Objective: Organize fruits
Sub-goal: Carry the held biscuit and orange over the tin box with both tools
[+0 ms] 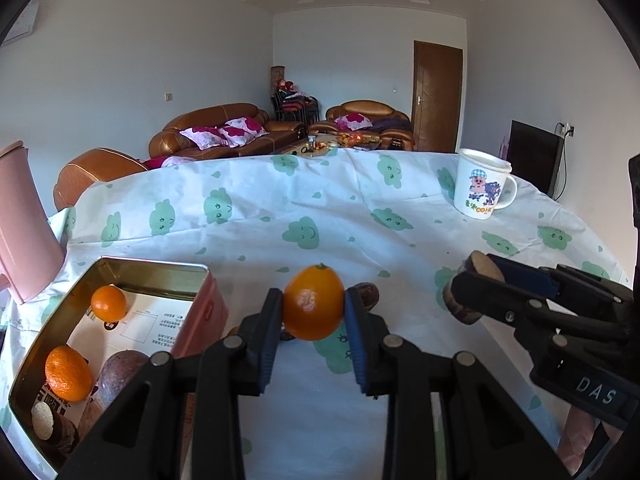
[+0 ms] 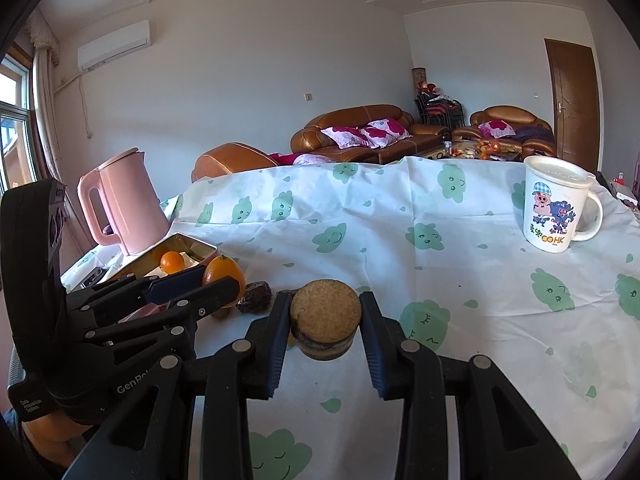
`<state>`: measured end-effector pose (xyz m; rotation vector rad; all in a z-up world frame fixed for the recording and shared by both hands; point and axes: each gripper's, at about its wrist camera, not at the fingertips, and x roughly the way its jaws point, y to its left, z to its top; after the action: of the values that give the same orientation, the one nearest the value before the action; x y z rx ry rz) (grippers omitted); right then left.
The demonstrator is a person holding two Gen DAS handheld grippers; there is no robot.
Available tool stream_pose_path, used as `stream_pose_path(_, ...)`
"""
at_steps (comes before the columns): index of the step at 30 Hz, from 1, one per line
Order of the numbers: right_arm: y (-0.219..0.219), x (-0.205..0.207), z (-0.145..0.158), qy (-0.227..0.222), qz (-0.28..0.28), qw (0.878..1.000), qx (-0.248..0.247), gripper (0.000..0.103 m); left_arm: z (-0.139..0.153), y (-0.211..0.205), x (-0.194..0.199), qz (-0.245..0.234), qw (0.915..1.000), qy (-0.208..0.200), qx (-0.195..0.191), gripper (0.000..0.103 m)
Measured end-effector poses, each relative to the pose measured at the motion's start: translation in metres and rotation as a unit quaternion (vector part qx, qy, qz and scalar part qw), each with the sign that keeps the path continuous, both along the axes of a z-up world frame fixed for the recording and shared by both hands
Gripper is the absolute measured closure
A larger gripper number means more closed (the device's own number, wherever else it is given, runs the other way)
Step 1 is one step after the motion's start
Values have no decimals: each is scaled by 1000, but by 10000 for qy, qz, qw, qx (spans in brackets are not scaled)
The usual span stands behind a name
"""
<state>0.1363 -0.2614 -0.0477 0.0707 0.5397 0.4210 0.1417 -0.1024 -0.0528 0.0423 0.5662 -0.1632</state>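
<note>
While our left hand-held gripper (image 1: 313,309) clamps an orange (image 1: 313,307) beside the tin (image 1: 154,267), our right hand-held gripper (image 2: 325,320) grips a round cake (image 2: 325,322) above the tabletop (image 2: 460,280).

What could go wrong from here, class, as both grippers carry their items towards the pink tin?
1. The orange is round and pinched only at its sides by the left gripper; it could slip out and roll across the tablecloth.
2. The tin already holds several fruits, so a dropped orange may knock them.
3. The right gripper, holding the brown round piece, is close by; the two could collide.
</note>
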Motion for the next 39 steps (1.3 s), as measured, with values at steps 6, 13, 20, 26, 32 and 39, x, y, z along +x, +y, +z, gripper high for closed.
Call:
stream_pose_path(6, 1, -5, 3, -168, 14, 9999, -34, 67, 3, 0, -6, 29, 9998, -179, 11, 71)
stream_pose_path(13, 1, -9, 5, -294, 23, 9996, -31, 67, 6, 0, -11, 57, 9995, -318, 24, 70)
stream_pose_path(20, 1, -16, 8, -490, 61, 9988, -30, 67, 9, 1, -17, 104, 9987, -494, 22, 70)
stream_pose_path(26, 3, -20, 10, -618, 78, 9980, -70, 67, 11, 4, -23, 170, 9977, -662, 8, 71)
stream_pose_path(32, 3, -23, 11, -723, 50, 9973, -99, 67, 13, 4, -30, 198, 9971, -732, 2, 71)
stream_pose_path(39, 10, -19, 11, -585, 106, 9982, -21, 67, 13, 8, -40, 166, 9973, -710, 10, 71)
